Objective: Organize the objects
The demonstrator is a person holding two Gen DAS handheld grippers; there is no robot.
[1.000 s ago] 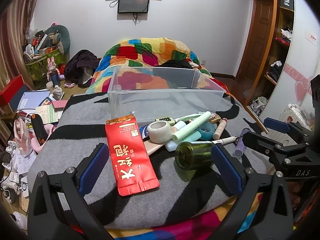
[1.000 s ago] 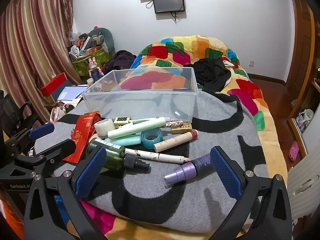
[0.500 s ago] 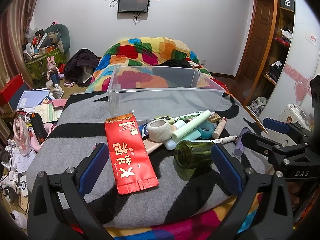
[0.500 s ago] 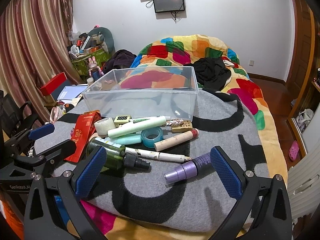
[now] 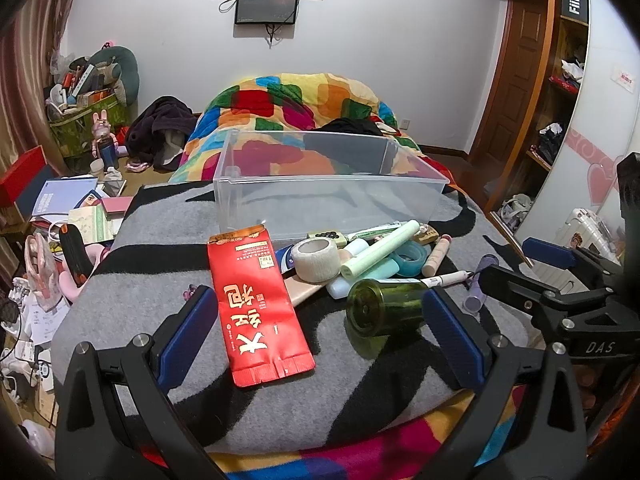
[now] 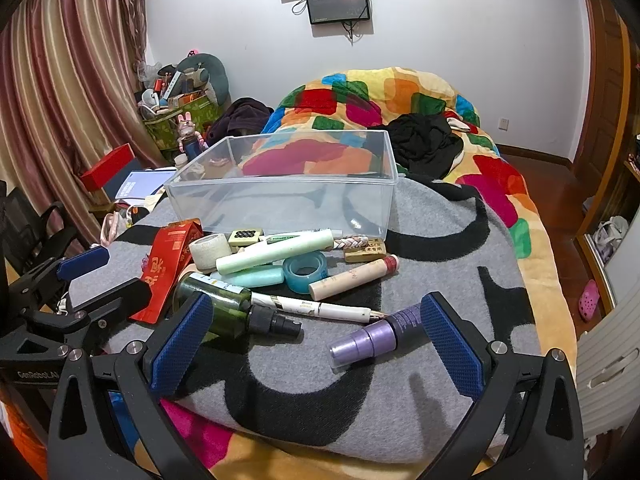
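Observation:
A clear plastic bin [image 5: 328, 196] [image 6: 280, 196] stands empty on a grey and black blanket [image 5: 160, 280]. In front of it lies a heap of small items: a red packet [image 5: 256, 304] [image 6: 168, 268], a dark green spray bottle [image 5: 384, 308] [image 6: 224, 308], a white tape roll [image 5: 314, 258], a pale green tube [image 6: 276, 256], a teal tape ring [image 6: 306, 272], a beige tube [image 6: 354, 276], a white pen [image 6: 316, 308] and a purple bottle [image 6: 372, 340]. My left gripper [image 5: 320, 332] is open over the packet and green bottle. My right gripper [image 6: 316, 340] is open over the purple bottle.
The blanket covers the foot of a bed with a colourful quilt [image 6: 400, 104] and black clothes [image 6: 424, 144] behind the bin. Books and clutter [image 5: 72, 216] crowd the floor at left. A wooden door and shelves [image 5: 552, 92] stand at right.
Both grippers have drifted only slightly; the items on the blanket have not moved.

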